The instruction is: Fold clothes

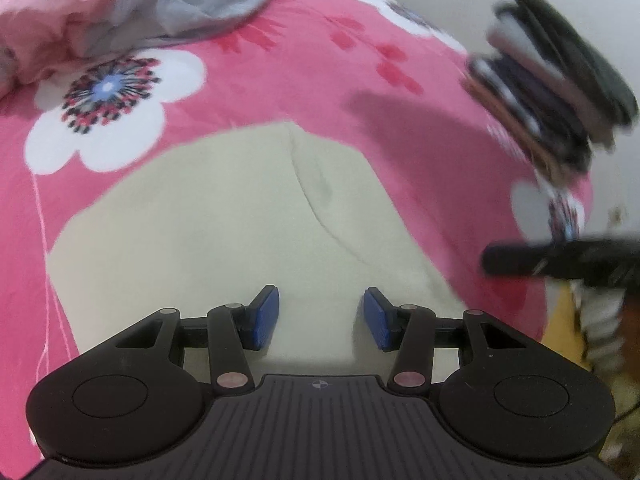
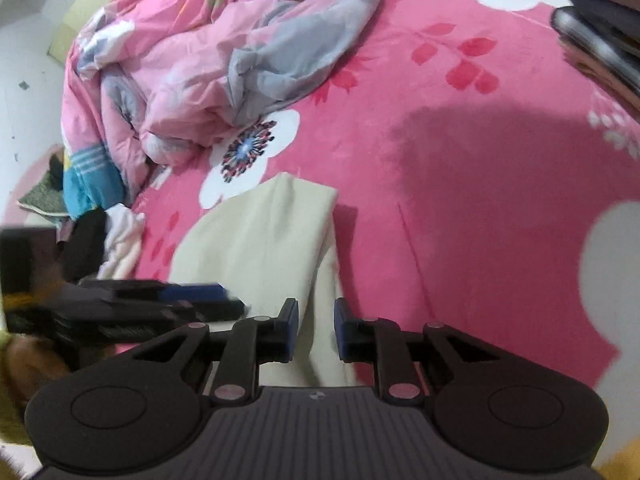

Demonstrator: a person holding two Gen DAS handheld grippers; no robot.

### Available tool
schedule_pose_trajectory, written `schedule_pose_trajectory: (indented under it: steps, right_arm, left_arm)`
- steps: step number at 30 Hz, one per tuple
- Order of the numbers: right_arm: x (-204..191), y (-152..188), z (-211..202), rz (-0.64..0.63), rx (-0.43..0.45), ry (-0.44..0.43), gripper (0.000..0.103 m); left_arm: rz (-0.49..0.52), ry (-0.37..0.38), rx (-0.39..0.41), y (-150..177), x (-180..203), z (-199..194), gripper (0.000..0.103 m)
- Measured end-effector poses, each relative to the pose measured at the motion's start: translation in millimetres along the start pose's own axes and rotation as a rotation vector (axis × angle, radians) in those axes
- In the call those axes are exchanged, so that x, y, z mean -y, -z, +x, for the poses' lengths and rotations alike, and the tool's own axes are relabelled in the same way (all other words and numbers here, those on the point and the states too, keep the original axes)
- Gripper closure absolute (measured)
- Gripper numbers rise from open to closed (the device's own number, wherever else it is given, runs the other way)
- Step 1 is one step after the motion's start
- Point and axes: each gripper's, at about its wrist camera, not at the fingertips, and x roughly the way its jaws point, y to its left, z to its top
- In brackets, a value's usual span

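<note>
Left gripper (image 1: pixel 321 317) jaws apart, blue pads (image 1: pixel 266 316) hang over a cream folded cloth (image 1: pixel 224 232), nothing between them. Cloth lies flat on pink floral bedsheet (image 1: pixel 304 72). Crumpled pink-grey quilt (image 1: pixel 132 8) top left. Blurred dark stacked clothes (image 1: pixel 552 92) right; other gripper (image 1: pixel 560 260) blurred at right edge.

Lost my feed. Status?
Left gripper open, empty. Right gripper open, empty. Cream garment flat on pink bedsheet. Nothing blocking.
</note>
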Motion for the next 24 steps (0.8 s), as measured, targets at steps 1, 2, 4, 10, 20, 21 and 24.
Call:
schedule_pose_trajectory:
  steps: [1, 2, 4, 10, 20, 21, 24]
  right_arm:
    - [-1, -1, 5, 0.005, 0.004, -0.012, 0.083]
    - [-1, -3, 10, 0.009, 0.007, -0.025, 0.083]
    - [-3, -5, 18, 0.016, 0.013, -0.044, 0.083]
    - [3, -8, 34, 0.036, 0.023, -0.042, 0.083]
    - [10, -6, 34, 0.063, 0.041, -0.059, 0.083]
    - [11, -7, 34, 0.063, 0.045, -0.057, 0.083]
    - [13, -8, 34, 0.071, 0.059, -0.059, 0.083]
  left_arm:
    - [-0.023, 0.0, 0.015, -7, -2, 0, 0.056]
    - [-0.041, 0.003, 0.033, -16, -5, 0, 0.055]
    - [-0.04, -0.003, 0.06, -33, -9, 5, 0.051]
    - [0.116, -0.069, 0.055, -71, -6, 36, 0.045]
    - [0.108, 0.092, -0.061, -106, -38, 82, 0.035]
    - [0.077, 0.114, -0.074, -109, -43, 83, 0.037]
    - [0.003, 0.166, -0.108, -113, -55, 82, 0.056]
